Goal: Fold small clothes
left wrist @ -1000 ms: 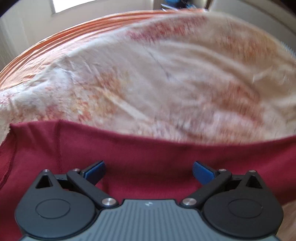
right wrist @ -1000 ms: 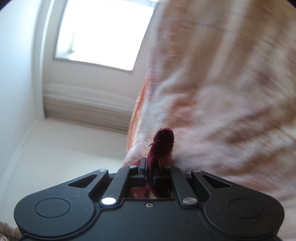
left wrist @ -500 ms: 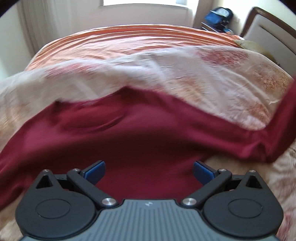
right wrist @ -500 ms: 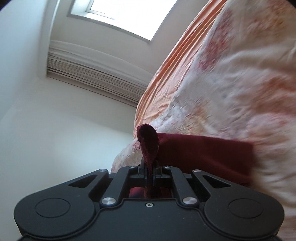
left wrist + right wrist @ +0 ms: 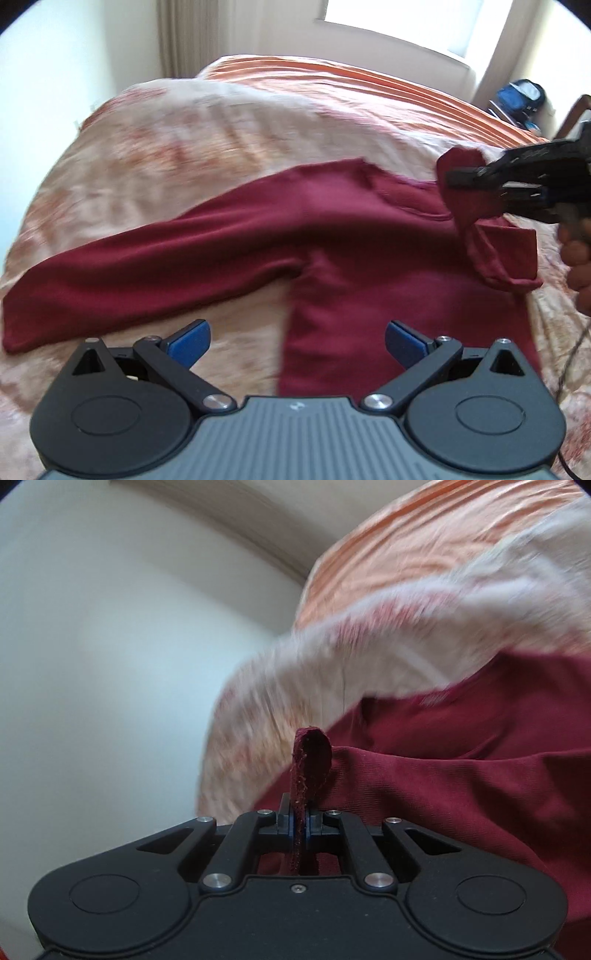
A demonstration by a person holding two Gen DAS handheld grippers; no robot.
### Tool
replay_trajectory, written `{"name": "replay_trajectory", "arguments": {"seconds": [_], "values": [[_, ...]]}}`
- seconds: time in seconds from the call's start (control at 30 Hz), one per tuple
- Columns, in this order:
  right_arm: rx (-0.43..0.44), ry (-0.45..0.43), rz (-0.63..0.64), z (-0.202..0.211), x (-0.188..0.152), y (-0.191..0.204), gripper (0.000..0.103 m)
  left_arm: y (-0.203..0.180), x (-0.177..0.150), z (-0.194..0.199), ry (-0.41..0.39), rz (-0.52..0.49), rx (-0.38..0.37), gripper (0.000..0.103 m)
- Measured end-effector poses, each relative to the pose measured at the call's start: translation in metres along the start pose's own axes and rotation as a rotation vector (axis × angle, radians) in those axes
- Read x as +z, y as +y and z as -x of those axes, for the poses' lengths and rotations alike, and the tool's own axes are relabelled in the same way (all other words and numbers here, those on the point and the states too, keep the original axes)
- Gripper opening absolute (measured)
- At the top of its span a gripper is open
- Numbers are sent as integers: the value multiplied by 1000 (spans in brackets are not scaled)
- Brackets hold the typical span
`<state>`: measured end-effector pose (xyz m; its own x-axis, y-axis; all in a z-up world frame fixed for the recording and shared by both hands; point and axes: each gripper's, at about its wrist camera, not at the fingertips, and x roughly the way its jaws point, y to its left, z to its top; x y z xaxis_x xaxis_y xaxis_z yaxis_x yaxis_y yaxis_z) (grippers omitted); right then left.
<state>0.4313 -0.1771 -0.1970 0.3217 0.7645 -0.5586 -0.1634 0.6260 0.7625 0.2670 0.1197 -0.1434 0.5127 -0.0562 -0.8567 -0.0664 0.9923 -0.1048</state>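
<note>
The red shirt [image 5: 332, 236] lies spread on the bed [image 5: 184, 140]. My right gripper [image 5: 300, 823] has its jaws clamped on one shirt edge, while my left gripper [image 5: 297, 341] hangs above the shirt, jaws apart and empty.

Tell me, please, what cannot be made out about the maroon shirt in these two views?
- Left wrist view: maroon shirt hem, hidden behind left gripper.
- Left wrist view: its far sleeve, bunched at right gripper.
- Right wrist view: motion-blurred bedspread; shirt cut off at the right edge.
</note>
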Motion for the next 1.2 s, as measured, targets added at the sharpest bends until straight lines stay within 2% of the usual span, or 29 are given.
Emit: {"name": "replay_trajectory", "arguments": {"seconds": [0.13, 0.2, 0.3, 0.33, 0.4, 0.47, 0.53, 0.6, 0.7, 0.8, 0.9, 0.97, 1.0, 1.1, 1.2], "values": [[-74, 70, 15, -70, -16, 6, 6, 48, -13, 8, 3, 51, 13, 103], [-107, 90, 19, -89, -24, 10, 7, 63, -17, 8, 6, 67, 19, 103], [-152, 106, 36, -110, -28, 12, 15, 78, -22, 3, 15, 90, 25, 103], [-158, 113, 37, -116, -29, 12, 21, 80, -25, 3, 17, 94, 27, 103], [-142, 119, 20, -126, -30, 14, 33, 82, -26, -1, 23, 100, 28, 103], [-108, 130, 21, -132, -32, 20, 57, 79, -26, -3, 28, 100, 24, 103], [-62, 140, 16, -129, -33, 24, 58, 71, -21, -5, 26, 93, 13, 103], [1, 108, -9, -109, -33, 23, 58, 58, -12, -7, 13, 72, -3, 103], [33, 3, -53, -49, -40, -1, 67, 29, 14, -16, -8, 21, -63, 103], [-75, -142, -154, 39, -62, -57, 69, -13, 48, -32, -33, -59, -142, 103], [-229, -290, -310, 115, -86, -118, 70, -78, 88, -55, -66, -204, -245, 103], [-286, -356, -440, 148, -100, -156, 70, -131, 116, -77, -60, -316, -319, 103], [-286, -374, -481, 157, -104, -169, 70, -161, 129, -91, -53, -382, -349, 103], [-202, -420, -562, 165, -116, -196, 70, -241, 153, -126, -38, -562, -394, 103], [-134, -448, -610, 162, -126, -211, 70, -300, 163, -156, -1, -718, -468, 102]]}}
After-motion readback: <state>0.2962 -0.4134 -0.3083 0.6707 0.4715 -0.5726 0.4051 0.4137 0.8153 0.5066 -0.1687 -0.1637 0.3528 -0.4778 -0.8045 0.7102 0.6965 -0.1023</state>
